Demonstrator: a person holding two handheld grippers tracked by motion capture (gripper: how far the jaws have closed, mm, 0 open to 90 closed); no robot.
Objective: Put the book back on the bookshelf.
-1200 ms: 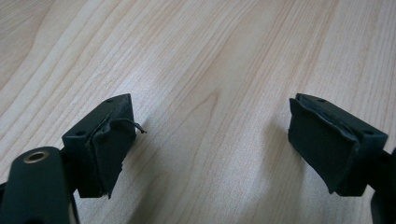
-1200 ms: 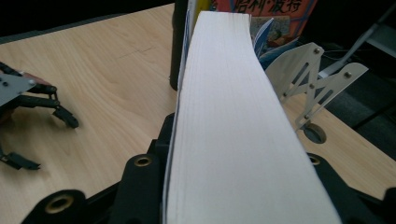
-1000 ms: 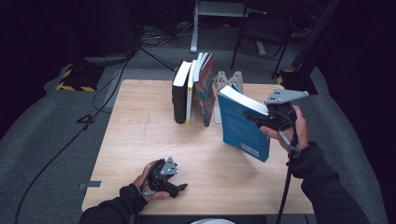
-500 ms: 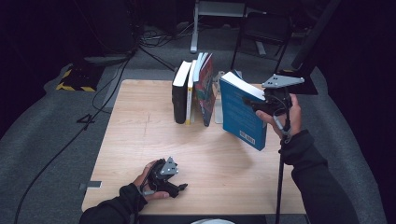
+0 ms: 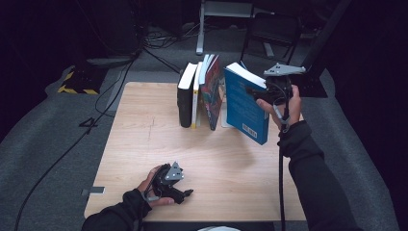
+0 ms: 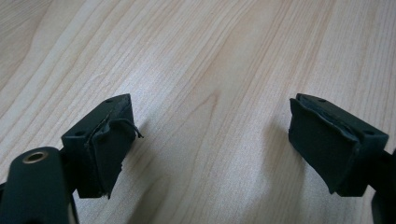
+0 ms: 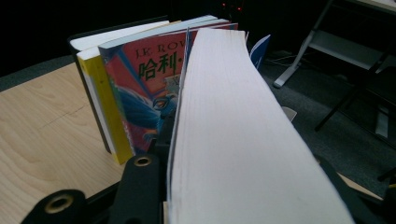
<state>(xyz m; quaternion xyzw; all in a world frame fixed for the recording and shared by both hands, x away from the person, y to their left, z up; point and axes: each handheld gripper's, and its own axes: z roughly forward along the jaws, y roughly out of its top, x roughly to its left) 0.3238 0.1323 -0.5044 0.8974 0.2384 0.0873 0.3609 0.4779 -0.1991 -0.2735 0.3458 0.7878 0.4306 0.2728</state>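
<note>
My right gripper [image 5: 257,92] is shut on a thick blue paperback [image 5: 245,106], held tilted above the table [image 5: 144,139] just right of a row of upright books [image 5: 199,91]. In the right gripper view the paperback's white page edge [image 7: 233,140] runs up between the jaws, close beside a colourful book [image 7: 149,98] at the end of the row. My left gripper [image 5: 185,193] rests near the table's front edge. Its pads [image 6: 109,149] stand wide apart over bare wood with nothing between them, so it is open.
The row holds a black book [image 5: 185,96], a yellow-spined one [image 5: 195,98] and the colourful one [image 5: 211,94], leaning at the table's far middle. A chair [image 5: 269,33] and a metal stand [image 5: 221,14] are on the grey floor behind. Cables [image 5: 96,115] trail at the left.
My right gripper has carried the blue paperback leftward and farther back, nearer the row of books. The left gripper has stayed in place.
</note>
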